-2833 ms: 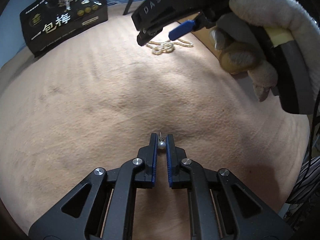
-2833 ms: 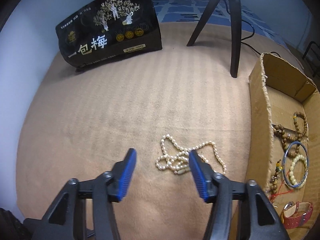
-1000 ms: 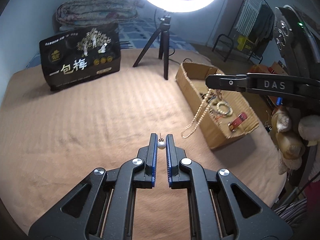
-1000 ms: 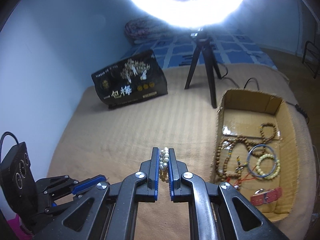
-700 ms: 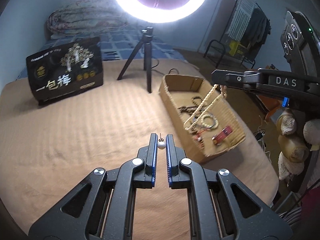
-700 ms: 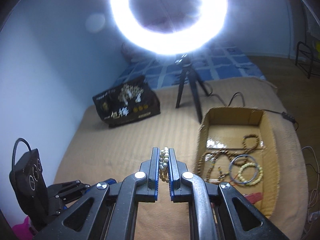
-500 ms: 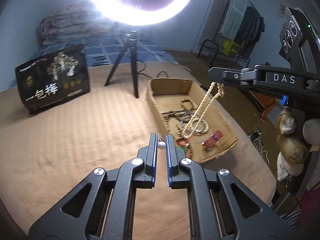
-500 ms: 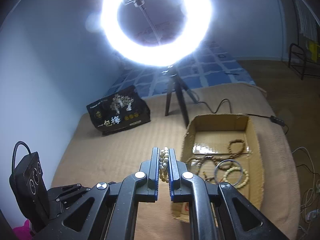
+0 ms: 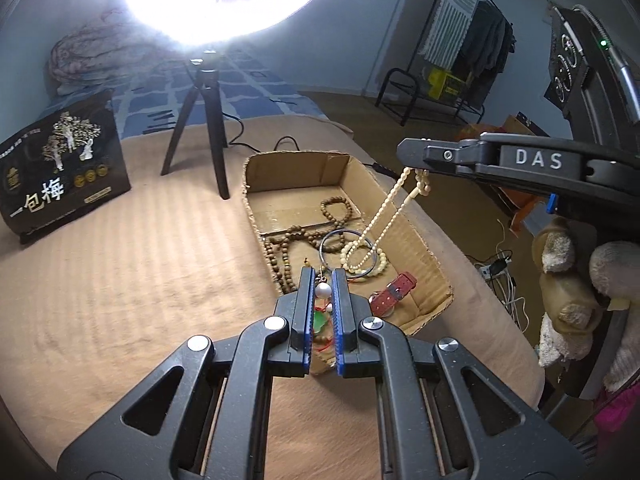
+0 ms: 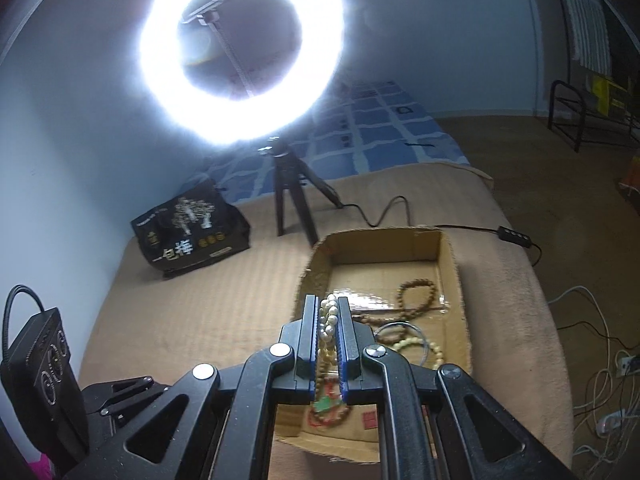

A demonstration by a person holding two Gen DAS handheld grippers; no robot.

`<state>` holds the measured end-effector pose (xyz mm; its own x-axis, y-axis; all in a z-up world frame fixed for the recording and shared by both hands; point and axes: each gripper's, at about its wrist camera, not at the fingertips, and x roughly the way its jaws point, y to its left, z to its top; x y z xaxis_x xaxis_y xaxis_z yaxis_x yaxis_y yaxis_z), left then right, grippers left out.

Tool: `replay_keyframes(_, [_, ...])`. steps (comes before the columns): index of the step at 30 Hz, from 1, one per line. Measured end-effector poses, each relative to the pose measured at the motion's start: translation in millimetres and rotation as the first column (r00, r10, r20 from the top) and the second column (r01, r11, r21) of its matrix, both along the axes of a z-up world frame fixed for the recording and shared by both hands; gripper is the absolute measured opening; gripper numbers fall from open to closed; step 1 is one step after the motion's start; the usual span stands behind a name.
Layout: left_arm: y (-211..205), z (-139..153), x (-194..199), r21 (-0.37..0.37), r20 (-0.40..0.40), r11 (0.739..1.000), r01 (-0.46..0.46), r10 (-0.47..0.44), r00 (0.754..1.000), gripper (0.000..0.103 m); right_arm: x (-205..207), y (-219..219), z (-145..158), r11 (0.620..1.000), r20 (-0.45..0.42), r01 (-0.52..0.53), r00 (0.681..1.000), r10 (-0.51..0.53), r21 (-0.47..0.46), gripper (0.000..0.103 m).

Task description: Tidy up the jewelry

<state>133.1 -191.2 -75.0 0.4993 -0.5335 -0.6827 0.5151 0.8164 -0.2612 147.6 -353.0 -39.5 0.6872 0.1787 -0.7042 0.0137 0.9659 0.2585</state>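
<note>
My left gripper (image 9: 323, 286) is shut on a small pearl earring (image 9: 323, 290), held above the near left edge of the cardboard box (image 9: 256, 184). My right gripper (image 10: 329, 312) is shut on a pearl necklace (image 10: 329, 322). In the left wrist view the necklace (image 9: 384, 216) hangs from the right gripper (image 9: 412, 154) down into the box. The box (image 10: 452, 264) holds brown bead strings (image 9: 288, 244), a blue bangle (image 9: 336, 242), a pale bead bracelet (image 9: 374, 266) and a red watch strap (image 9: 398, 286).
The box sits on a tan blanket (image 9: 140, 260). A ring light (image 10: 240, 48) on a black tripod (image 9: 208, 120) stands behind it. A black bag with Chinese text (image 9: 60, 172) stands at the back left. Cables (image 10: 600, 344) lie on the floor at right.
Both grippers rose and moved right toward the box. The right gripper closed on the necklace, lifted it off the blanket and now hangs it over the box. The left still holds the earring.
</note>
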Motion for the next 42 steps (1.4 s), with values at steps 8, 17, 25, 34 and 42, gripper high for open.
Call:
replay_keyframes(8, [-16, -6, 5, 0.004, -0.01, 1.0, 0.009, -0.009, 1.0, 0.007, 6, -17, -16, 0.999, -0.036, 0.034, 0.999, -0.035, -0.025, 0.005])
replay_keyframes(17, [-23, -9, 6, 0.015, -0.011, 1.0, 0.009, -0.008, 1.0, 0.007, 9, -25, -24, 0.998, -0.054, 0.055, 0.997, -0.056, -0.037, 0.006])
replay_keyframes(25, [-18, -9, 9, 0.018, -0.018, 0.999, -0.04, 0.04, 0.999, 0.055, 8, -26, -20, 0.996, -0.036, 0.075, 0.996, -0.077, -0.051, 0.04])
replay_keyframes(34, [-16, -3, 5, 0.028, 0.033, 0.998, -0.065, 0.064, 0.997, 0.07, 5, -24, -11, 0.979, 0.004, 0.151, 0.988, -0.152, -0.139, 0.097])
replay_keyframes(42, [-16, -1, 2, 0.037, 0.044, 0.997, -0.064, 0.062, 0.997, 0.07, 5, -25, -10, 0.969, 0.004, 0.176, 0.984, -0.179, -0.172, 0.101])
